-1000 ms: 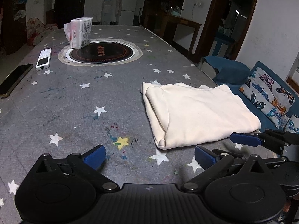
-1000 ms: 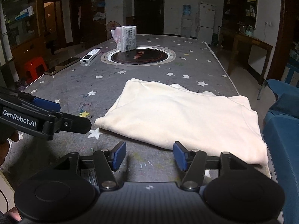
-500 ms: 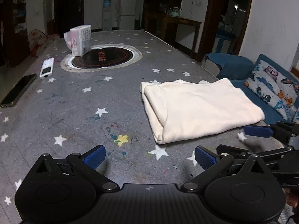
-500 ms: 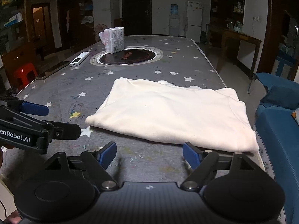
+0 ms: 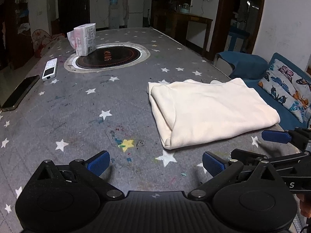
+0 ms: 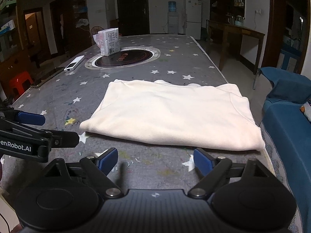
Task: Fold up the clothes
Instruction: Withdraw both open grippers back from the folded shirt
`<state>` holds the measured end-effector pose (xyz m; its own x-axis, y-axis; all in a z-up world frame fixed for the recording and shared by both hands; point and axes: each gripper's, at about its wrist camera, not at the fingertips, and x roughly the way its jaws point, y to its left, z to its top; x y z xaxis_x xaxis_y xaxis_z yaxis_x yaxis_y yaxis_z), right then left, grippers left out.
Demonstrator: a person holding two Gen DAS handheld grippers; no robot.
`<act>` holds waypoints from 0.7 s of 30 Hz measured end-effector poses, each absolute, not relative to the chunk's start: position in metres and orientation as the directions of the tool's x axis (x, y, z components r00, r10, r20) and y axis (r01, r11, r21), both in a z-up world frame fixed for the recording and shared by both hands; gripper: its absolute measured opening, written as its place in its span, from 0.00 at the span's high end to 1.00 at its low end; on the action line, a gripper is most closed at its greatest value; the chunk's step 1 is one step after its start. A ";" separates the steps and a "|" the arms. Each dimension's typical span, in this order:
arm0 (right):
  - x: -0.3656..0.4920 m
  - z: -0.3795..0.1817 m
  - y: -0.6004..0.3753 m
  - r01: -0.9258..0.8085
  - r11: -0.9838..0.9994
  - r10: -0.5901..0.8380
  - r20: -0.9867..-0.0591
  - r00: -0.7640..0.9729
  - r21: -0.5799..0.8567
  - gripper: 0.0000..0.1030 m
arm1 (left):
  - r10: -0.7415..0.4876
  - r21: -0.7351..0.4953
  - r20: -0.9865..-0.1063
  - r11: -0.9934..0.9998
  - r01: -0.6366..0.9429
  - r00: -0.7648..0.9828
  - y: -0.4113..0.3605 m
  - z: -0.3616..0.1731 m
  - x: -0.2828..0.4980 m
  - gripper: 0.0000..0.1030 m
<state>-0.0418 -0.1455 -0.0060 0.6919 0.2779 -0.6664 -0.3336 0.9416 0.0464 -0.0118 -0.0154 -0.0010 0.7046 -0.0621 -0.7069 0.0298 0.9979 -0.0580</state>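
Observation:
A cream garment (image 5: pixel 210 112) lies folded into a flat rectangle on the grey star-patterned table (image 5: pixel 77 106), near its right edge; in the right wrist view the garment (image 6: pixel 175 114) fills the middle. My left gripper (image 5: pixel 155 162) hovers open over bare table, short of the garment's near left corner. My right gripper (image 6: pixel 155 159) is just short of the garment's near edge, its jaws opening wide with nothing between them. Each gripper shows at the side of the other's view: the right gripper (image 5: pixel 250 149) low on the right, the left gripper (image 6: pixel 60 126) low on the left.
A round inset cooktop (image 5: pixel 107 56) sits mid-table with a tissue pack (image 5: pixel 83 38) at its rim. A white remote (image 5: pixel 50 69) and a dark phone (image 5: pixel 19 93) lie at the left edge. A blue sofa (image 6: pixel 287 128) with a butterfly cushion (image 5: pixel 289 91) runs along the table's right side.
The right gripper's jaws have spread much wider. Both views have tilted and pulled back slightly from the garment, which lies unmoved.

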 end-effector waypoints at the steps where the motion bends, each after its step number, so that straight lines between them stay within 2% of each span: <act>1: -0.042 -0.006 -0.145 -0.334 0.942 0.279 -0.666 0.692 0.047 0.16 | -0.060 -0.055 -0.706 0.998 0.030 0.706 -0.016 -0.001 -0.012 0.00; 21: -0.036 -0.009 -0.143 -0.319 0.946 0.274 -0.667 0.693 0.057 0.15 | -0.042 -0.034 -0.695 0.999 0.025 0.718 -0.015 -0.002 -0.006 0.00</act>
<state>-0.0356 -0.1432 -0.0086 0.6927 0.2741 -0.6671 -0.3194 0.9459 0.0570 -0.0059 -0.0150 -0.0016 0.7178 -0.0418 -0.6949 0.0252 0.9991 -0.0342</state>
